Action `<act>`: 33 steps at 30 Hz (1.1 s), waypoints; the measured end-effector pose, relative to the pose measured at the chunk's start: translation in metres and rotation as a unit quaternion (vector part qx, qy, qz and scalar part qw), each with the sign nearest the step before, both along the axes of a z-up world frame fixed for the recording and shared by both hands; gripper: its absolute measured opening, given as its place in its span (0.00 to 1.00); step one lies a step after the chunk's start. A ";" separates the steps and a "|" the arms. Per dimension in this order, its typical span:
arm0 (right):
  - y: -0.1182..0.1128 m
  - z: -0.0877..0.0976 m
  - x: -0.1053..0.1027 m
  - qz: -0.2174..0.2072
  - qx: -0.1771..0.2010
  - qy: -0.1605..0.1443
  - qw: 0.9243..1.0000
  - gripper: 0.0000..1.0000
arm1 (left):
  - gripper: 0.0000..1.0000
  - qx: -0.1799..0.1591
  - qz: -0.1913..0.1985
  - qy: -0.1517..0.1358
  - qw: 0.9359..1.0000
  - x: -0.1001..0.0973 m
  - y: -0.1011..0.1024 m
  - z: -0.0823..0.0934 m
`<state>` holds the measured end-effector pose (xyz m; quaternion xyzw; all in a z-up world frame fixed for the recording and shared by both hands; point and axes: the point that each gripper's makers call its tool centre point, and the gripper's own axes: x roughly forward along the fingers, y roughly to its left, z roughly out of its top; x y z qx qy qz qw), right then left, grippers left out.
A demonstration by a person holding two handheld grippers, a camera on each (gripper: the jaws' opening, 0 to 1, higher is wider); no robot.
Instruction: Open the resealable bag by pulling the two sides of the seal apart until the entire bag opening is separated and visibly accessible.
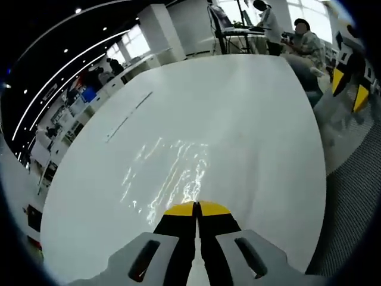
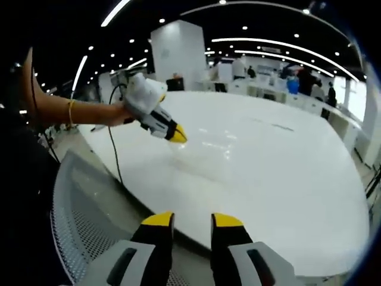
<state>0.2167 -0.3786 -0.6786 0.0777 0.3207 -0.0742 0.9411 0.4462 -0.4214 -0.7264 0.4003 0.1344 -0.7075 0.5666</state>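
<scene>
A clear resealable bag [image 1: 172,173] lies flat on the white table [image 1: 250,119], showing mostly as glints. My left gripper [image 1: 196,207] is shut, its yellow tips pressed together at the bag's near edge and seemingly pinching it. In the right gripper view, a hand holds the left gripper [image 2: 177,136] with its tip down at the glinting bag [image 2: 205,149]. My right gripper [image 2: 191,220] stands open with nothing between its jaws, off the table's near edge and well apart from the bag. It also shows open at the far right of the left gripper view [image 1: 350,89].
A thin dark line [image 1: 128,117] marks the table beyond the bag. A grey mesh chair [image 2: 83,226] sits below my right gripper at the table's edge. A cable [image 2: 113,149] hangs from the left gripper. Seated people [image 1: 303,42] are behind the table.
</scene>
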 end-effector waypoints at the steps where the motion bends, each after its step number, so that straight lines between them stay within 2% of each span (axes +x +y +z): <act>1: 0.000 0.000 0.000 -0.001 -0.001 0.001 1.000 0.21 | 0.00 0.000 0.000 0.002 1.000 0.000 0.000 0.000; 6: -0.001 -0.001 0.000 -0.003 -0.004 0.004 1.000 0.21 | 0.00 -0.001 0.000 0.013 1.000 0.003 -0.005 -0.002; 18: -0.003 -0.001 0.000 -0.007 -0.006 0.003 1.000 0.21 | 0.00 0.012 -0.010 -0.003 1.000 0.012 -0.018 -0.005; 26: -0.005 -0.001 0.000 -0.009 -0.006 0.001 1.000 0.21 | 0.00 0.026 0.008 0.009 1.000 0.014 -0.005 -0.009; 28: -0.005 -0.001 0.000 -0.011 -0.005 0.000 1.000 0.22 | 0.01 0.018 0.013 0.026 0.999 0.010 -0.002 -0.004; 33: -0.005 -0.001 0.000 -0.010 -0.005 0.002 1.000 0.22 | 0.03 0.011 0.015 0.033 0.999 0.009 0.005 0.000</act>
